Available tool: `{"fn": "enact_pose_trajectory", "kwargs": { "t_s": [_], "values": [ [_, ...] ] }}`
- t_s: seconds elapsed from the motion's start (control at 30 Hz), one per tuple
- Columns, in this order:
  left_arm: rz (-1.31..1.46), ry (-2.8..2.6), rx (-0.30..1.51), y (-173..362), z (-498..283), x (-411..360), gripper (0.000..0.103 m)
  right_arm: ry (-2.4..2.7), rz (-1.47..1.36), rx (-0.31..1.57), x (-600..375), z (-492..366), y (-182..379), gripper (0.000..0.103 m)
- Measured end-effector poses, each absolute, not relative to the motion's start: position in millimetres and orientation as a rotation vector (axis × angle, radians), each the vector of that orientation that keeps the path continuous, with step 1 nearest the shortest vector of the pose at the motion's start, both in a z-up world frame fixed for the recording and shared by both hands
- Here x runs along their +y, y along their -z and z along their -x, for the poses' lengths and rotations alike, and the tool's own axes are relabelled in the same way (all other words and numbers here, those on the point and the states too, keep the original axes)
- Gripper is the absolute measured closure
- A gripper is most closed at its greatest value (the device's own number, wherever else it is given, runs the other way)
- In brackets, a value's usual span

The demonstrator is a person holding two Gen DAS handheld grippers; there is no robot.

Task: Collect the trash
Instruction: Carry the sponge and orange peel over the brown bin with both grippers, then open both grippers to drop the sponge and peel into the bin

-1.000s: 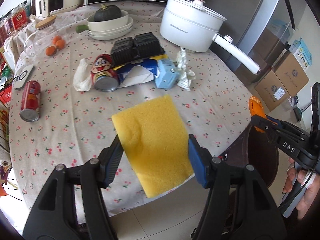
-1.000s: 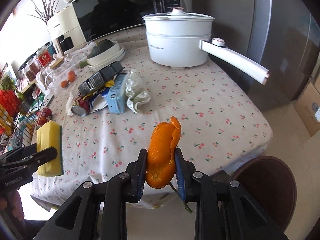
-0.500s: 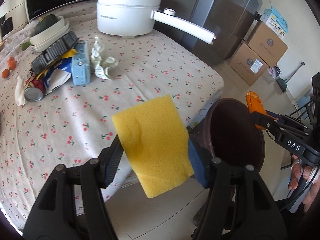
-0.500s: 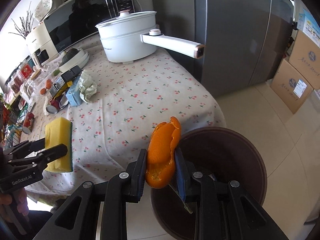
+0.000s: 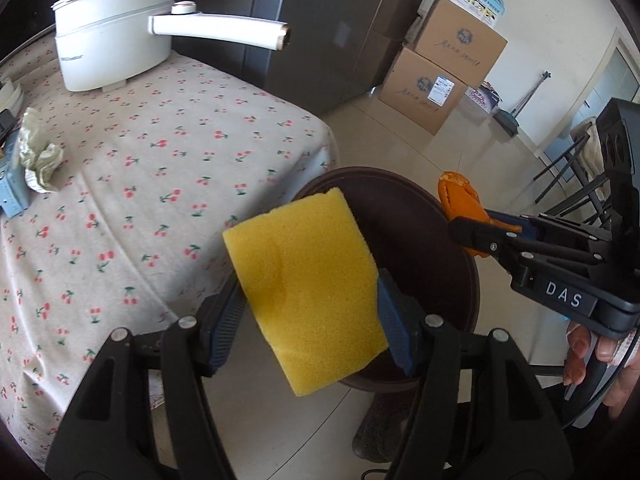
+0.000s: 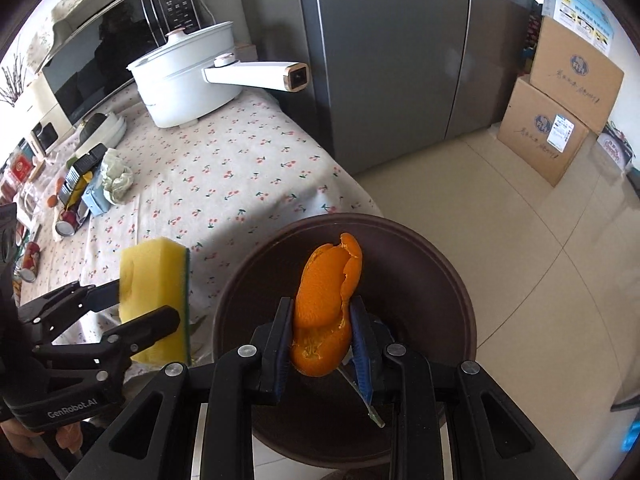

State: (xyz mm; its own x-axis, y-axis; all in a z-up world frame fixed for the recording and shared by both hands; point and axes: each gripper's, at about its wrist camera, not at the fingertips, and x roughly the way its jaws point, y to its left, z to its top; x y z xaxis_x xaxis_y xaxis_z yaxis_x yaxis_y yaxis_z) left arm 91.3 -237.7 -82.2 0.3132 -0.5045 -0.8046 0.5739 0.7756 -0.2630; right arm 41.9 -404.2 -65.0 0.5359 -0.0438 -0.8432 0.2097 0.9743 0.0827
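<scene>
My left gripper [image 5: 310,312] is shut on a yellow sponge [image 5: 304,280] with a green scouring side [image 6: 186,300], held over the near rim of a dark brown round bin [image 5: 448,224] on the floor. My right gripper [image 6: 320,344] is shut on a curled orange peel [image 6: 326,304], directly above the bin's opening [image 6: 420,272]. In the left wrist view the peel [image 5: 460,204] and the right gripper [image 5: 480,236] hang over the bin's far right rim. In the right wrist view the left gripper [image 6: 144,312] holds the sponge [image 6: 148,280] at the bin's left edge.
A table with a cherry-print cloth [image 5: 140,184] stands left of the bin, bearing a white pot with a long handle [image 6: 188,84], crumpled wrappers [image 6: 116,176], a blue carton [image 6: 94,196] and cans [image 6: 30,266]. A grey fridge [image 6: 392,60] and cardboard boxes [image 6: 560,100] stand behind.
Both grippers have swung right, away from the table and over the brown bin, each still gripping its item. The bin now lies directly under the peel and the sponge.
</scene>
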Motion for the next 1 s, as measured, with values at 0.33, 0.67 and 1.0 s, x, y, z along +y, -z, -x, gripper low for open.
{"fn": "enact_pose_trajectory", "kwargs": {
  "t_s": [0.33, 0.67, 1.0],
  "values": [
    [-0.101, 0.723, 1.029, 95, -95, -263, 0.020, 0.197, -0.203, 1.021, -427, -30, 75, 0.075],
    [-0.156, 0.610, 0.989, 90, -97, -247, 0.008, 0.200, -0.210, 1.035, -428, -29, 77, 0.073],
    [-0.144, 0.539, 0.995, 85, -102, -216, 0.007, 0.225, -0.281, 1.029, -430, -30, 74, 0.025]
  ]
}}
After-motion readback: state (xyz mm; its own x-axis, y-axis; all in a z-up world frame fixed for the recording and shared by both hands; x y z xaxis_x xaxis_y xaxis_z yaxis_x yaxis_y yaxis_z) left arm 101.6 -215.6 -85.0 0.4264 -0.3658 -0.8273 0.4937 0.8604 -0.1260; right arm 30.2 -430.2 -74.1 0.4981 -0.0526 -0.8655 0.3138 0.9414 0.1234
